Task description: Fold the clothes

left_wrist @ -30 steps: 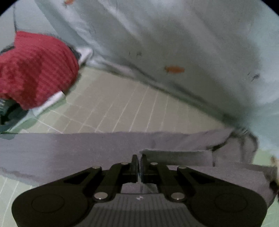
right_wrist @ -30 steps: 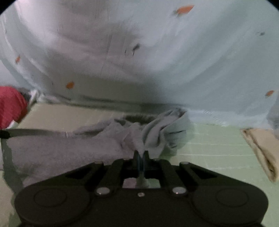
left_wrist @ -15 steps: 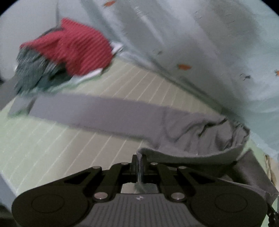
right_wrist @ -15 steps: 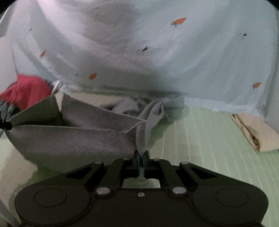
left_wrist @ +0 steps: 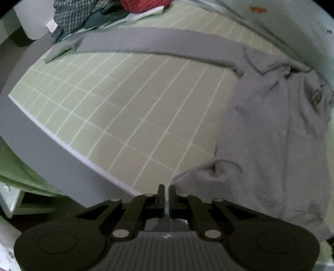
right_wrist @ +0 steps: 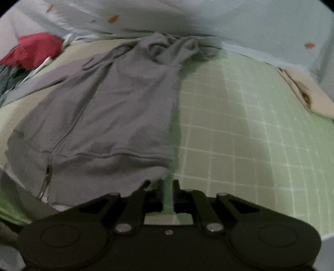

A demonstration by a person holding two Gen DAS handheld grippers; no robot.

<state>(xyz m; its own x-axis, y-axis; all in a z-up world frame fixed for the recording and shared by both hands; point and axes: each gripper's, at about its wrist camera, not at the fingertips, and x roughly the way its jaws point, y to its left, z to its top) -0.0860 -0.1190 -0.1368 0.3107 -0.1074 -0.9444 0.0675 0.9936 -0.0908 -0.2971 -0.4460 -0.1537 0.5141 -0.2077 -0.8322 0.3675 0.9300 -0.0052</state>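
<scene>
A grey zip hoodie [right_wrist: 117, 108] lies spread on the green gridded table, hem toward me and hood at the far edge. In the left wrist view its body [left_wrist: 271, 133] lies at the right and one long sleeve [left_wrist: 158, 41] stretches left across the far side. My left gripper [left_wrist: 166, 188] sits at the hem's left corner with its fingers a narrow slit apart and nothing between them. My right gripper [right_wrist: 168, 184] sits at the hem's right corner, fingers slightly apart, with bare green mat showing between them.
A pile of clothes with a red knit [right_wrist: 35, 50] and a checked garment [left_wrist: 75, 14] lies at the far left. A folded beige cloth [right_wrist: 306, 91] lies at the far right. A pale blue sheet [right_wrist: 229, 23] hangs behind. The table's front edge [left_wrist: 62, 146] runs near my left gripper.
Both grippers pulled the hoodie's hem back toward the table's near edge and spread it flat. Both were shut on the cloth before; now the hem lies free in front of them.
</scene>
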